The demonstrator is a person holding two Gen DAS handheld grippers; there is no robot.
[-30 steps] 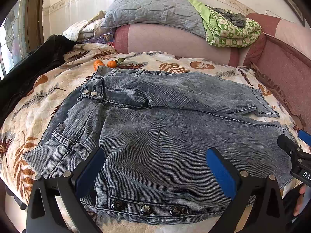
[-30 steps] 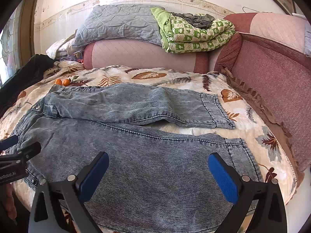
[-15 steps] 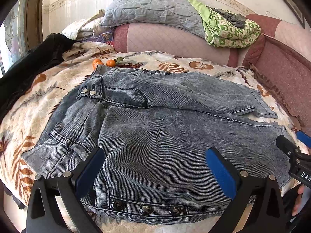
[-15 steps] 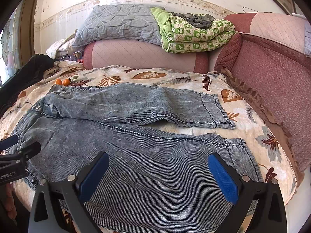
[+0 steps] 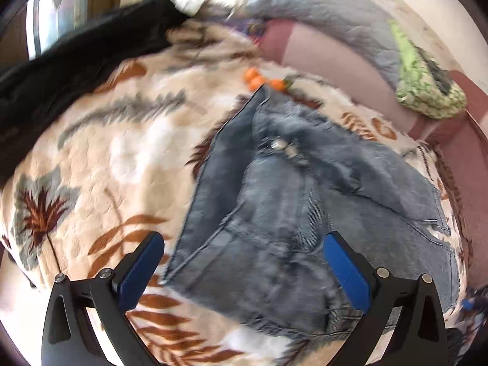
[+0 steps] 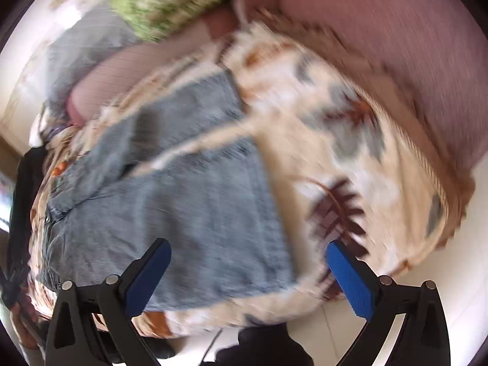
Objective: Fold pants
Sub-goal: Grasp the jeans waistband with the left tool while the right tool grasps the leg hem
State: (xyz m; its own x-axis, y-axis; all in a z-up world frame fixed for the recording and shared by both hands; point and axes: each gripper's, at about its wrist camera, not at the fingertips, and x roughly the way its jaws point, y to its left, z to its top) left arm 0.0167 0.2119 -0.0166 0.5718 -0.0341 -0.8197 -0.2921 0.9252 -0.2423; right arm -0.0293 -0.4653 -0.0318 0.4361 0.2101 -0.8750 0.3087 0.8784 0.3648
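Observation:
Faded blue jeans (image 5: 289,189) lie spread flat on a leaf-print blanket (image 5: 100,164). In the left wrist view the waistband end is nearest, and my left gripper (image 5: 242,270) is open and empty above the waist corner. In the right wrist view the leg hems (image 6: 195,207) lie in front, and my right gripper (image 6: 248,274) is open and empty over the near leg's hem end. Both views are blurred and tilted.
Small oranges (image 5: 259,80) lie just beyond the waistband. A black garment (image 5: 70,67) lies at the left. A pink sofa back (image 6: 381,45), a grey quilt (image 5: 329,15) and a green folded blanket (image 5: 427,88) stand behind. The floor (image 6: 335,329) shows below the sofa edge.
Both grippers have swung apart, the left toward the waist end and the right toward the hem end, tilting the views. The jeans have not moved. Both stay open.

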